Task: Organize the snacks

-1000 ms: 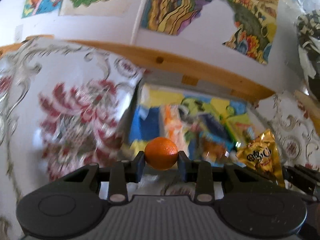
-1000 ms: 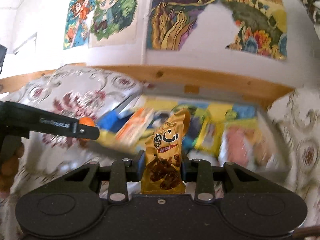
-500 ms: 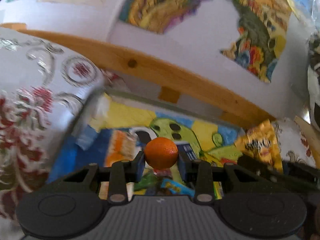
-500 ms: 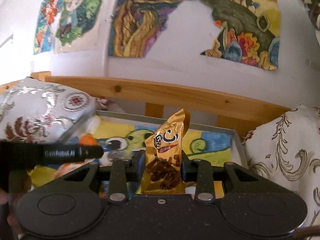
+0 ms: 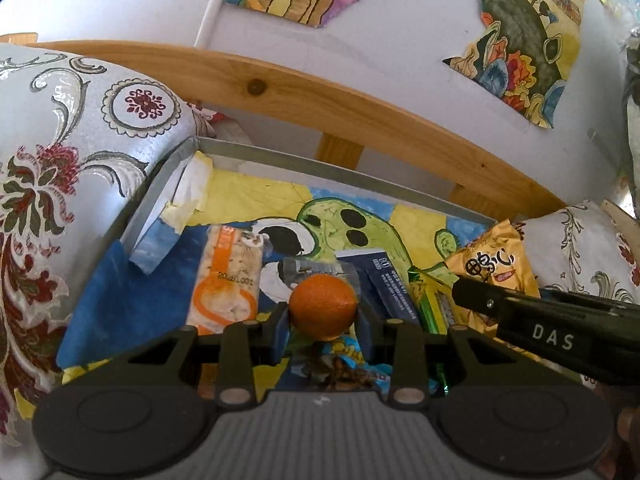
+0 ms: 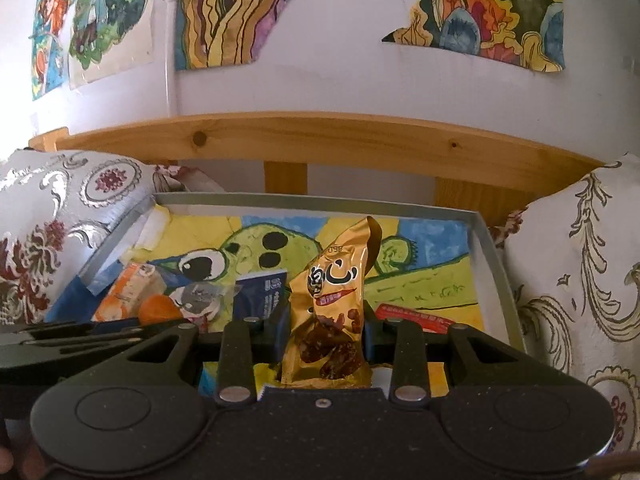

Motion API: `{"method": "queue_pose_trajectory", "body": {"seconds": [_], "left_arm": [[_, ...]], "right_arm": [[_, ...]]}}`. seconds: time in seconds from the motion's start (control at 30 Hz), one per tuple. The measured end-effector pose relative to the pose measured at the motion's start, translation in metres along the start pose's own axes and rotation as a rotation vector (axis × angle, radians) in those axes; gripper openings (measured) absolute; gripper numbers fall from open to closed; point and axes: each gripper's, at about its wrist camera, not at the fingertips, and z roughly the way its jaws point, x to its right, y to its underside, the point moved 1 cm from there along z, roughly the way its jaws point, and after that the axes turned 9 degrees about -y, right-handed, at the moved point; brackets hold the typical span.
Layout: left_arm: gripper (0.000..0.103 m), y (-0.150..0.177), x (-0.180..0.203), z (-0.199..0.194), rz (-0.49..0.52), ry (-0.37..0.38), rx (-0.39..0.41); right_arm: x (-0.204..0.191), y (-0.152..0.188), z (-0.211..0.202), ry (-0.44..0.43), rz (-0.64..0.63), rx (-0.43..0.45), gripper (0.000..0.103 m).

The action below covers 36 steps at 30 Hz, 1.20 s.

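Both grippers are holding something over a gray tray. Left gripper (image 5: 322, 314) has its two fingers pressed on a small round orange (image 5: 322, 306), one finger on each side. Right gripper (image 6: 325, 334) pinches a gold snack bag (image 6: 334, 312) that stands up tall between its fingers. This bag has black letters and brown pieces drawn on it.

Under them sits the gray tray (image 6: 494, 256) with low walls. A bright drawing (image 6: 420, 256) of a green creature with big eyes covers its floor. Some snacks lie in the tray: an orange and white packet (image 5: 230, 276) on the left, a clear wrapper (image 5: 316, 268) just behind the orange, a dark blue box (image 5: 384, 280) next to it, and a green packet (image 5: 426, 300) beside that. A red packet (image 6: 416, 314) lies flat on the right side.

Flowery pillows (image 5: 60, 184) press against both sides of the tray. A wooden rail (image 6: 320, 140) runs behind it, and colorful pictures (image 6: 236, 8) hang on the white wall.
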Motion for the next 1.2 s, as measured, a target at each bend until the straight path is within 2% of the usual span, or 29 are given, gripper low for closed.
{"method": "queue_pose_trajectory", "body": {"seconds": [0.1,0.13,0.23,0.4,0.57,0.7,0.8,1.03,1.2], "left_arm": [[0.039,0.0,0.001,0.0,0.0,0.0,0.002],[0.04,0.0,0.001,0.0,-0.004,-0.001,0.002],[0.051,-0.001,0.0,-0.003,-0.019,0.01,0.003],[0.071,-0.005,0.002,-0.021,-0.021,0.0,0.054],[0.089,-0.009,0.003,-0.053,-0.006,-0.032,0.13],[0.099,-0.004,-0.004,-0.084,-0.008,-0.054,0.169],[0.102,0.005,-0.01,-0.107,-0.004,-0.065,0.184],[0.103,0.034,-0.02,-0.156,0.026,-0.081,0.174],[0.103,0.057,-0.026,-0.186,0.054,-0.103,0.156]], "right_arm": [[0.003,0.001,0.0,-0.002,0.011,-0.009,0.037],[0.004,0.001,-0.001,0.007,0.012,-0.006,0.041],[0.009,0.001,-0.008,0.015,0.032,0.013,0.046],[0.014,-0.002,-0.028,0.027,0.047,0.058,0.059],[0.013,-0.002,-0.058,0.036,0.049,0.111,0.073],[0.006,0.006,-0.091,0.042,0.034,0.159,0.083],[-0.003,0.017,-0.117,0.047,0.019,0.185,0.089],[-0.024,0.048,-0.172,0.049,0.002,0.218,0.102],[-0.042,0.072,-0.202,0.058,0.003,0.215,0.102]]}}
